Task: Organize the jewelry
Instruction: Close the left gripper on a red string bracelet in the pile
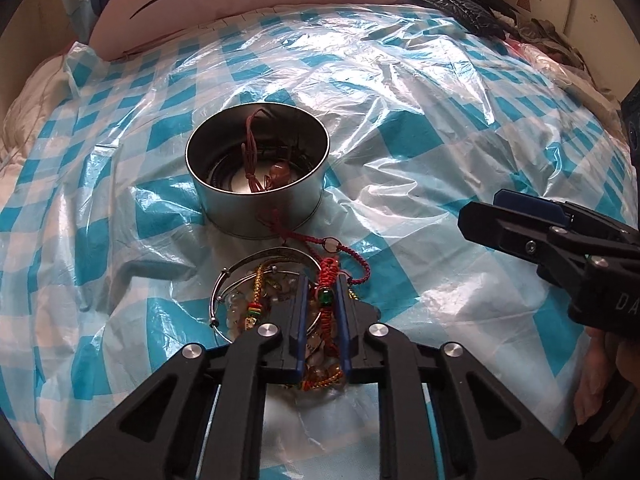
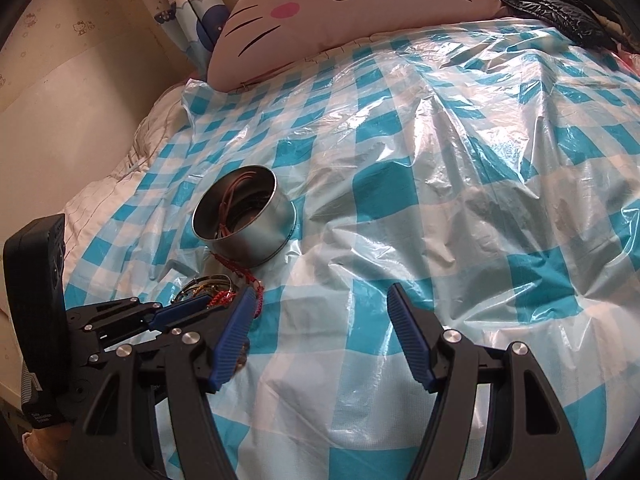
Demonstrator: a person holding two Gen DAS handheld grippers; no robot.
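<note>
Pinching knotted red cord bracelet (image 1: 327, 304), left tool (image 1: 322, 286); right tool (image 2: 320, 312) spread wide.

Black plastic tongs (image 1: 322, 300), blue ribbed pads (image 2: 408, 328), silver screws (image 1: 194, 350).

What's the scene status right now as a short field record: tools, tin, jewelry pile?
left tool: closed around a red braided cord with a green bead, over the pile
right tool: open, empty, above the checked sheet
tin: upright, open, holds a brown cord and a reddish stone
pile: on the sheet just in front of the tin; silver bangle, beads, gold and red cords
red cord: runs from the pile up against the tin's outer wall
</note>
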